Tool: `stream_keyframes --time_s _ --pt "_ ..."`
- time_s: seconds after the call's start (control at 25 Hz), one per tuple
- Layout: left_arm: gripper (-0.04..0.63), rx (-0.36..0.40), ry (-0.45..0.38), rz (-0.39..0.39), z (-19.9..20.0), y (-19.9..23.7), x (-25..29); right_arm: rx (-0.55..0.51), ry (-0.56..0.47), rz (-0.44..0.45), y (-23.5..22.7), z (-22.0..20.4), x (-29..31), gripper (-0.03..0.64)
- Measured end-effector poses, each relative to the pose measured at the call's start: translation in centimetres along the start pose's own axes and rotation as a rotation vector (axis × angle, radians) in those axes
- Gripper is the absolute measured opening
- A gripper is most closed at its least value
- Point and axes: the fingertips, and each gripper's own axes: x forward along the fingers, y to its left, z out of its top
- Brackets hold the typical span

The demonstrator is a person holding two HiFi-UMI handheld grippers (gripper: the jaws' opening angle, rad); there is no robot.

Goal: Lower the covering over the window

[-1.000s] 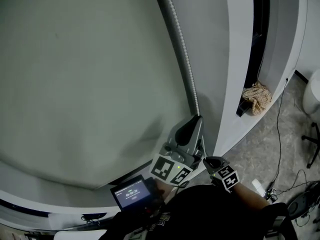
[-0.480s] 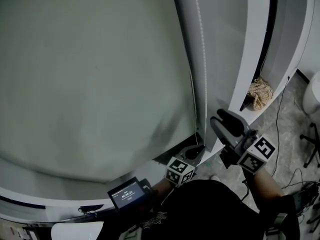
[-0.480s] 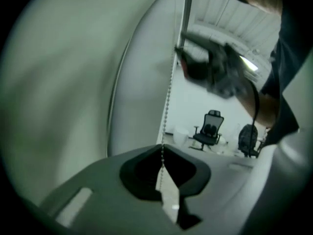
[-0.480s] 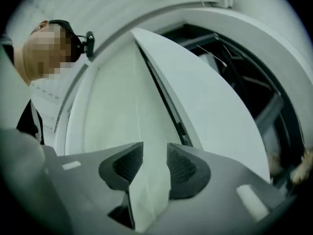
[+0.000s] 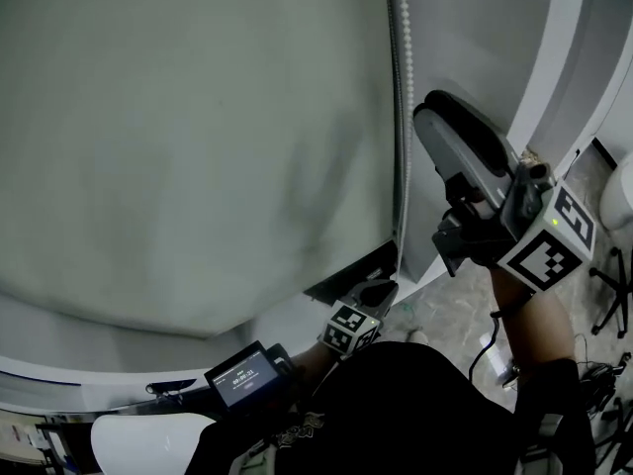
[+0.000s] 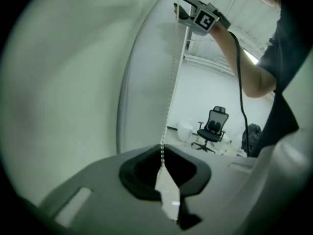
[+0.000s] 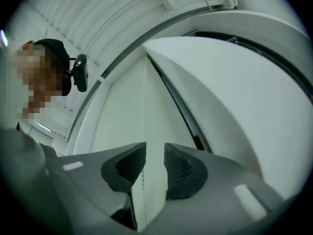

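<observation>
The bead chain (image 5: pixel 401 87) is light, limp and slick. It only pulls well when you pinch it square across the beads, on the stretch hanging beside the roller blind (image 5: pixel 178 146), whose fabric covers most of the window. Your left claw (image 6: pixel 162 156) sits low, pressed together on the chain. Your right claw (image 7: pixel 151 155) reaches high, pointing upward — its jaws have just been opening and stand spread, the chain running between them unpinched.
</observation>
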Motion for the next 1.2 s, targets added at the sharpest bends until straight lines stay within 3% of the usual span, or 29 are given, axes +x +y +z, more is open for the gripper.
stream_keyframes --time_s 0.08,0.24,0.36,0.44,0.64,0.76,0.88,1.0,1.2 --pt "0.018 -0.006 -0.003 0.03 -0.8 1.1 -0.3 0.001 -0.042 -0.035 -0.8 -0.2 -0.7 0.072" --pt "0.014 -0.027 -0.021 0.081 -0.9 1.7 -0.3 -0.027 -0.073 -0.055 -2.4 -0.1 -2.1 0.071" --pt "0.017 -0.059 -0.046 0.173 -0.3 1.3 -0.1 -0.125 -0.111 -0.086 -4.0 1.9 -4.9 0.055" --pt "0.018 -0.106 -0.057 0.256 -1.2 1.4 -1.5 -0.139 -0.105 -0.057 -3.2 1.3 -6.0 0.043" --pt "0.025 -0.255 -0.158 0.468 -4.1 1.4 -7.6 -0.066 0.069 0.111 1.4 -6.6 -7.7 0.043" --pt "0.054 -0.287 -0.218 0.563 -5.1 -0.4 -10.5 -0.006 0.186 0.175 3.5 -12.2 -10.1 0.04" --pt "0.176 -0.252 -0.23 0.621 -5.8 -2.7 -11.4 0.084 0.282 0.237 4.3 -16.4 -11.9 0.04" --pt "0.167 -0.248 -0.243 0.66 -6.3 -5.3 -13.0 0.163 0.379 0.279 6.4 -19.8 -14.4 0.031" --pt "0.126 -0.377 -0.396 0.668 -5.4 -8.5 -18.2 0.219 0.497 0.291 11.8 -25.1 -18.8 0.017"
